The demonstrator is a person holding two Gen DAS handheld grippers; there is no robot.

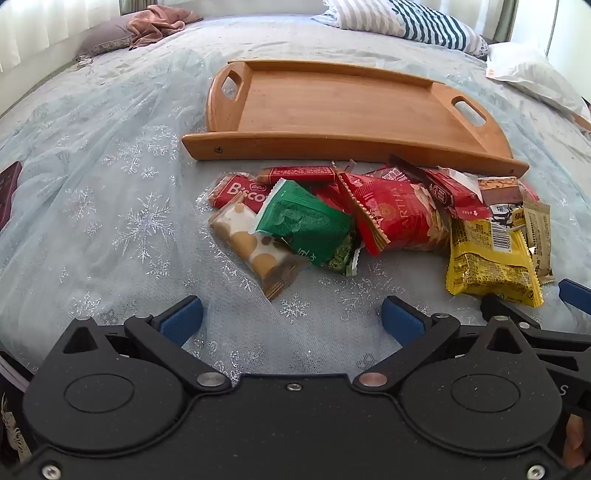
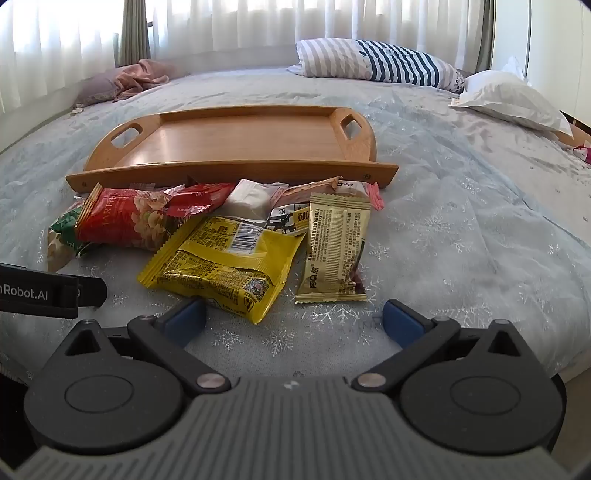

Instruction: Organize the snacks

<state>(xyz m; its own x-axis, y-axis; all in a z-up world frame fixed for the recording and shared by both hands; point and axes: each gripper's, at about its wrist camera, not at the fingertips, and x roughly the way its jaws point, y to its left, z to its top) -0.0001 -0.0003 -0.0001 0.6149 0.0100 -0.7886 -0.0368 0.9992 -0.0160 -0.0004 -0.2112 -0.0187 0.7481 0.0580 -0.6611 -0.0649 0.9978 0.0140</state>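
An empty wooden tray [image 1: 332, 107] [image 2: 240, 140] with two handles lies on the bed. In front of it sits a heap of several snack packets: a green packet [image 1: 310, 225], a red bag [image 1: 399, 214] [image 2: 125, 218], a clear biscuit packet [image 1: 251, 243], a yellow packet [image 1: 487, 258] [image 2: 229, 262] and a beige bar [image 2: 338, 247]. My left gripper [image 1: 291, 321] hangs open just short of the green and biscuit packets, nothing between its blue pads. My right gripper [image 2: 293, 321] is open too, near the yellow packet and the beige bar.
The bedspread [image 1: 110, 184] is pale blue with snowflake lace. A striped pillow [image 2: 376, 62] and a white pillow [image 2: 509, 99] lie at the back right, a pink cloth [image 1: 159, 22] at the back left. A dark object [image 1: 7, 188] shows at the left edge.
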